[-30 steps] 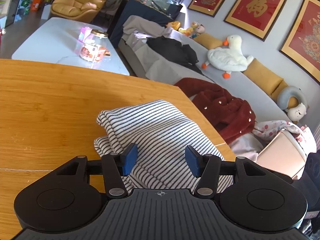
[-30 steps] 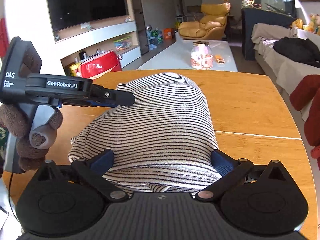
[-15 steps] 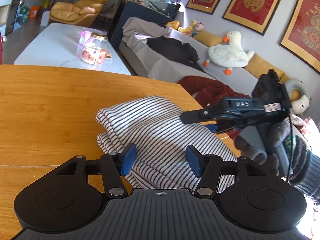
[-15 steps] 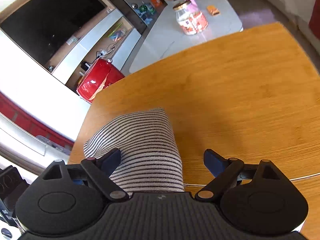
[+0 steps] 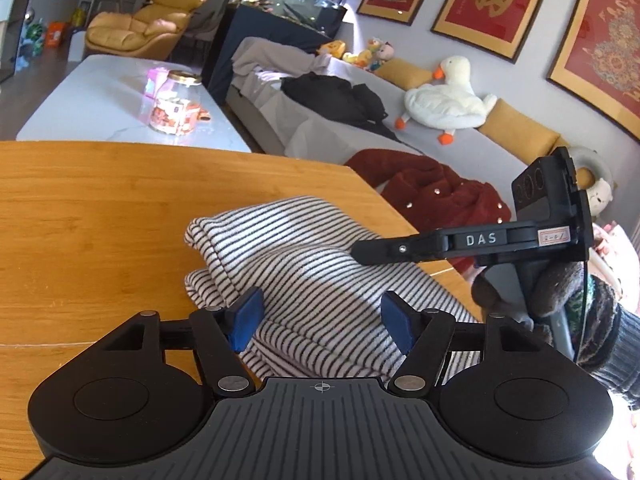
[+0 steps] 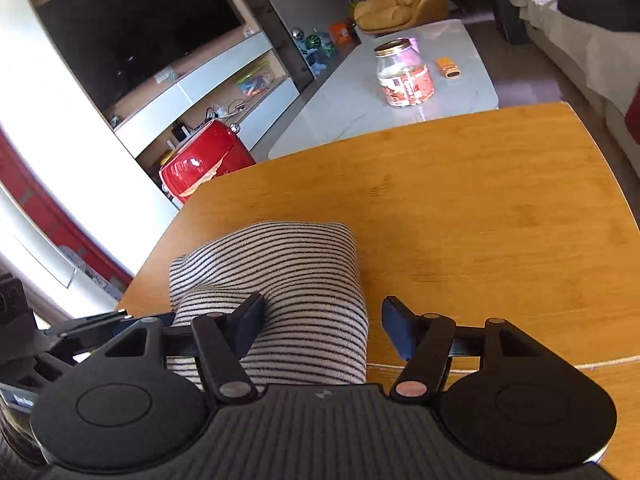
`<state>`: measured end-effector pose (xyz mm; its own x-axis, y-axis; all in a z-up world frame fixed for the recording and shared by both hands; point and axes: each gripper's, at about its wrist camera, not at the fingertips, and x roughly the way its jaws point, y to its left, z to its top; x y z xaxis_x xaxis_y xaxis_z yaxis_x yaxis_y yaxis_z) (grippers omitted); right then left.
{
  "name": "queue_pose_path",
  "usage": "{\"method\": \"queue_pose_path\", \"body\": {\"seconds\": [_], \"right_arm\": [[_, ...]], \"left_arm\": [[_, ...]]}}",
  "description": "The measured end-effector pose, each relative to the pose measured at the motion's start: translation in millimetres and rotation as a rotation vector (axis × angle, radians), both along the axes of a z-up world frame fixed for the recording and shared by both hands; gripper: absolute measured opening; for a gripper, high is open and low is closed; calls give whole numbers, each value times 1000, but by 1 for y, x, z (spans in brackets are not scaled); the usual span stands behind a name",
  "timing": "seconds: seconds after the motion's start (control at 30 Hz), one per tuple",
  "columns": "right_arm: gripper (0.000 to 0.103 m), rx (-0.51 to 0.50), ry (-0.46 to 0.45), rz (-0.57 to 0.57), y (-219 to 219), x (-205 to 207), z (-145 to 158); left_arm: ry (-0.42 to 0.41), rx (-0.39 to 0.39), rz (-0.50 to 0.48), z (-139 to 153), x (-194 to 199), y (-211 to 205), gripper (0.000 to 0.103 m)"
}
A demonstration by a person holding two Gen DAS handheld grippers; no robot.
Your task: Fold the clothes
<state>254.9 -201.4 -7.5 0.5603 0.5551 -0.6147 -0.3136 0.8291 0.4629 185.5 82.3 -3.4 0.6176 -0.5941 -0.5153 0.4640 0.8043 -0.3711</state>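
Clearly the black-and-white striped knit garment [image 5: 304, 276] lies folded into a thick bundle on the honey-coloured wooden desk [image 5: 100, 220], near the desk's edge on the sofa side, which keeps it within reach of both hands. The left gripper [image 5: 322, 320] hovers over the bundle's near end with its blue pads apart; its jaws have just been opening, and striped cloth lies below and between them without being pinched. That stance looks like a release after laying a layer down. The right gripper [image 6: 322, 326] straddles the bundle's right-hand edge, one pad over the cloth, the other over bare wood; its jaws have just been closing, yet they stand apart with nothing clamped, probably narrowing to take that edge.

In the left wrist view the right gripper shows from the side, held by a hand in a dark fuzzy glove [image 5: 560, 292]; its tip overlaps the cloth, and whether it touches I cannot tell. The bundle's near end is hidden under both gripper bodies, so how neat the fold is stays unclear.
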Motion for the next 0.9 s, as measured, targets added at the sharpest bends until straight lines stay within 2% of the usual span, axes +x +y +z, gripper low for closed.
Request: {"method": "queue_pose_path", "body": {"seconds": [0.07, 0.1, 0.13, 0.17, 0.3, 0.37, 0.4, 0.43, 0.5, 0.63, 0.67, 0.77, 0.83, 0.9], "right_arm": [[73, -24, -22, -5, -2, -13, 6], [75, -37, -31, -1, -5, -21, 8], [77, -38, -36, 6, -8, -30, 9], [79, -31, -33, 11, -12, -39, 9], [83, 13, 8, 3, -29, -66, 0], [83, 51, 36, -13, -36, -78, -7], [79, 64, 42, -20, -39, -84, -10], [74, 73, 42, -18, -40, -89, -11], [57, 95, 35, 5, -37, -97, -7], [57, 191, 40, 29, -39, -104, 3], [56, 171, 42, 29, -38, -104, 2], [57, 4, -2, 30, -24, -112, -4], [60, -27, -31, 28, -21, -116, -3], [69, -55, -51, 25, -20, -117, -2]], "left_arm": [[4, 28, 20, 5, -5, -1, 71], [21, 29, 38, 8, -10, 0, 74], [38, 29, 56, 10, -14, 2, 81], [54, 26, 71, 13, -19, 4, 82], [119, -67, 49, 8, -41, 11, 82], [147, -87, 25, 1, -49, 6, 75], [160, -91, 12, -3, -51, 3, 71], [171, -95, 0, -6, -53, 1, 60], [175, -104, -3, -8, -54, -2, 58], [163, -119, 0, -4, -54, -6, 58], [154, -113, 4, -3, -53, -6, 58], [155, -95, 13, -2, -51, -7, 58], [144, -67, 14, -2, -53, -11, 58], [129, -37, 15, 0, -56, -14, 58]]}}
